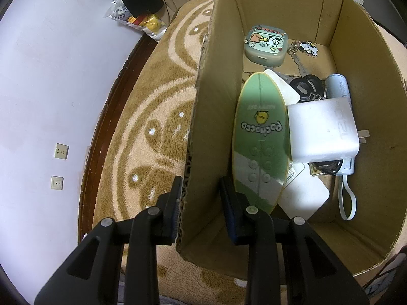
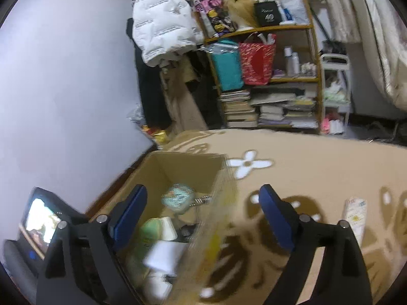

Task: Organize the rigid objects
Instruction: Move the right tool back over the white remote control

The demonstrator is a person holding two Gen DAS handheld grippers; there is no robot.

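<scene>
The cardboard box (image 1: 356, 58) sits on a patterned carpet (image 1: 142, 117), packed with a green oval board (image 1: 260, 137) leaning on its wall, a white charger (image 1: 323, 129) at 3 o'clock of it, a cartoon case (image 1: 265, 45) and keys (image 1: 302, 50) at 12. The left gripper (image 1: 201, 198) straddles the box's wall, fingers spread, one either side. The right gripper (image 2: 203, 218) hangs wide open above the box's rim; a white packet (image 2: 354, 214) lies at 3 o'clock, a cluttered shelf (image 2: 279, 76) beyond.
</scene>
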